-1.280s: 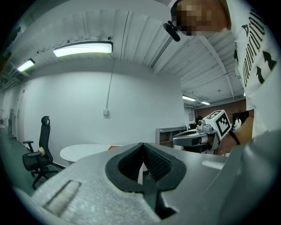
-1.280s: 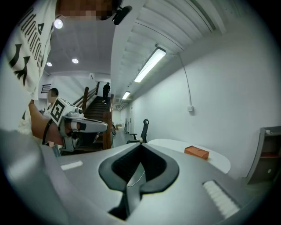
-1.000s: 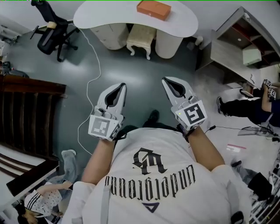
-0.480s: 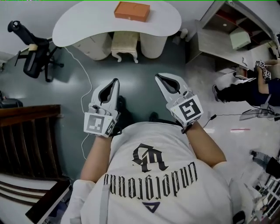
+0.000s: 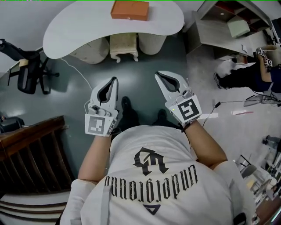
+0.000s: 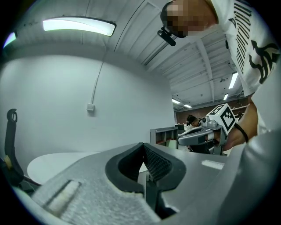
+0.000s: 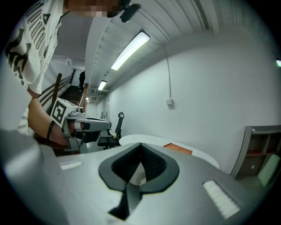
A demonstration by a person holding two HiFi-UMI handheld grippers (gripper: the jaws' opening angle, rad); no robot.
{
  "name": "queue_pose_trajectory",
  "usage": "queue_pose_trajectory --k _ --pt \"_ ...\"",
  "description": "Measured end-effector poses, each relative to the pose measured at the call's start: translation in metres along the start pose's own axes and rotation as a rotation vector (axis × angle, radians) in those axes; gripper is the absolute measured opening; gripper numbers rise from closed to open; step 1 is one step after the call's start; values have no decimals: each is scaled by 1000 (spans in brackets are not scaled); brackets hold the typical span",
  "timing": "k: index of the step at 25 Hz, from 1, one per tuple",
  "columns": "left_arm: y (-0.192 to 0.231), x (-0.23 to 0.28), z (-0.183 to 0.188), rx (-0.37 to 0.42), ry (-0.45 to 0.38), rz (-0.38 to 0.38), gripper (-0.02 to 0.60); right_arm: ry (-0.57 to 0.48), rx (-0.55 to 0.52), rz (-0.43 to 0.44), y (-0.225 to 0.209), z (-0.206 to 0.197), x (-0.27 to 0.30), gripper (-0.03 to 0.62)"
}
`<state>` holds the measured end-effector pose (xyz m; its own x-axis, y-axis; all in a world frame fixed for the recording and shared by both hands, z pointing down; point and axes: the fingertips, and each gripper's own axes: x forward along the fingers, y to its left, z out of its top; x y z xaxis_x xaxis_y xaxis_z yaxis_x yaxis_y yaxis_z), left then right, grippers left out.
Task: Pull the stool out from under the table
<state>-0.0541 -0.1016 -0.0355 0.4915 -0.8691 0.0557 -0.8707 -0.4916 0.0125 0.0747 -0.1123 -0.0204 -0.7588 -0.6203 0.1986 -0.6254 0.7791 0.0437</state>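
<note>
The job has not really begun. The stool [image 5: 123, 45] sits tucked in under the white worktop [image 5: 83, 24], right at the curved-in part of its edge. It stands between the two round cream posts that hold the worktop up. I can see its pale seat and its little curly legs on the dark floor [image 5: 140, 70]. An orange box [image 5: 129, 9] lies on the worktop, just behind the stool's spot.

My left gripper [image 5: 113, 83] and my right gripper [image 5: 160, 77] both hang in the air in front of me, side by side, pointing toward the stool. They are well apart from it, with bare floor in between. The jaws of both are pressed together, and there is nothing in them. Neither one touches anything.

So no part of the task is done yet. I think all of it is left: get closer, open the jaws, take hold of the seat edge or a leg, and drag the stool back toward me until it is clear of the worktop.

A thin white cable [image 5: 83, 77] lies on the floor to the left, and a black office chair [image 5: 26, 72] stands farther left. Both look out of the stool's way, I think.
</note>
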Motion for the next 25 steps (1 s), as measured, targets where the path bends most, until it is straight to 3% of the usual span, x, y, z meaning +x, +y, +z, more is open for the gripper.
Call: queue_pose_trajectory --k 12,17,25 --pt "93 38 -108 -31 71 -13 8 83 37 -85 -13 -95 100 3" --pt "118 54 -178 17 127 21 8 96 37 -75 -19 -142 133 8" --pt "149 75 -284 -2 170 51 52 164 39 -79 -34 -242 177 43"
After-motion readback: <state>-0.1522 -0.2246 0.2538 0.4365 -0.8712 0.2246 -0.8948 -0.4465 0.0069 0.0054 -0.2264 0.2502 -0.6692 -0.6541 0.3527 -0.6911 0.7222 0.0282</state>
